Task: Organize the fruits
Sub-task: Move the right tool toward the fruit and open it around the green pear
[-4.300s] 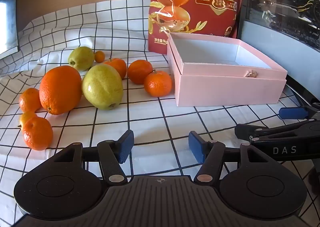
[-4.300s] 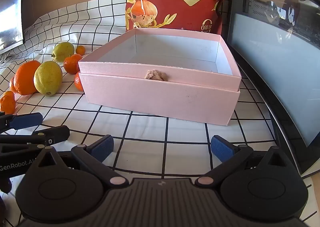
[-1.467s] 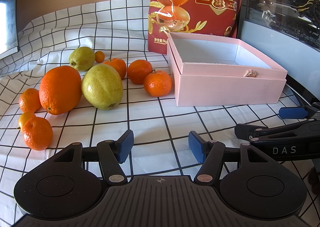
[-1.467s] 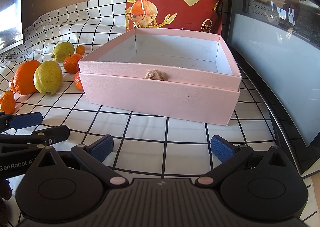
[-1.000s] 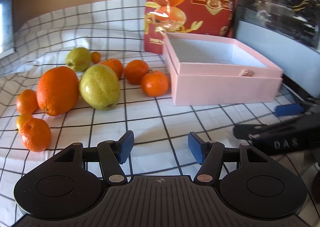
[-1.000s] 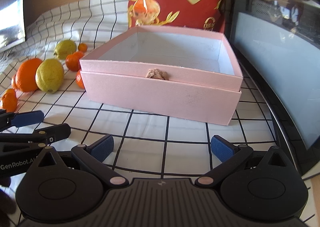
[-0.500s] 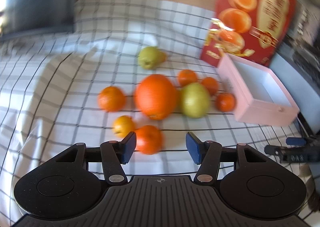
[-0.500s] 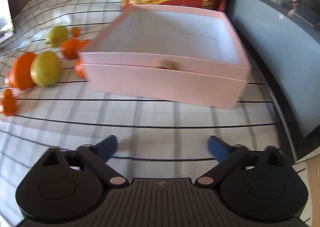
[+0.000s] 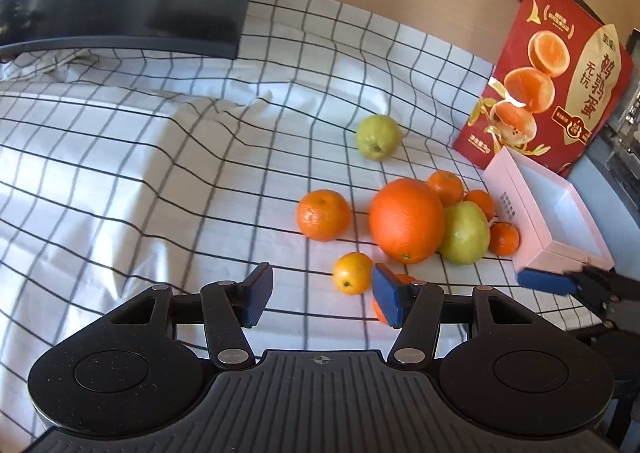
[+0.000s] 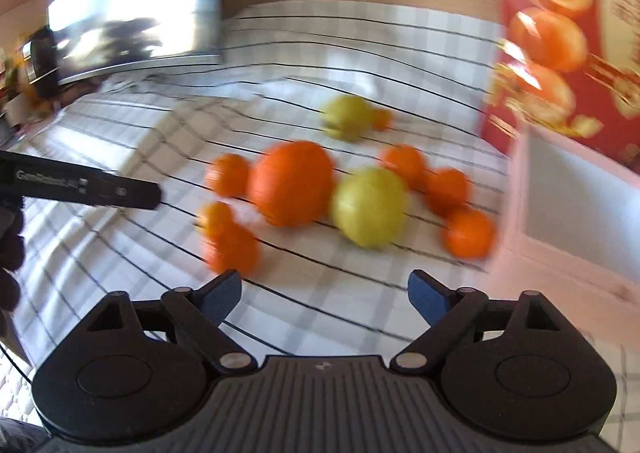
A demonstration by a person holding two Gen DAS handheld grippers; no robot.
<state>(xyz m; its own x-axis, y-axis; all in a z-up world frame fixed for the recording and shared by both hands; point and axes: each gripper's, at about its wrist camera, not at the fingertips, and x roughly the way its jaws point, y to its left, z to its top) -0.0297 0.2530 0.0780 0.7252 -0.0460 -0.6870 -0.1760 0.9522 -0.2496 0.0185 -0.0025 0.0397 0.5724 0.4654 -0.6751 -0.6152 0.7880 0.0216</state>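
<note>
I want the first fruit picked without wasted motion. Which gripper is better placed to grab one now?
Left. The left gripper is open, with the small yellow-orange citrus just ahead, near its right finger. The right gripper, also open, sits farther from the fruit in a blurred view.

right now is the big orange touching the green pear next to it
Touching. The left wrist view shows the big orange pressed against the green pear with no cloth visible between them; the right wrist view is too blurred to confirm.

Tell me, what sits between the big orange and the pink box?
In the left wrist view, a yellow-green pear leans against the big orange, with a small tangerine beside the open pink box.
</note>
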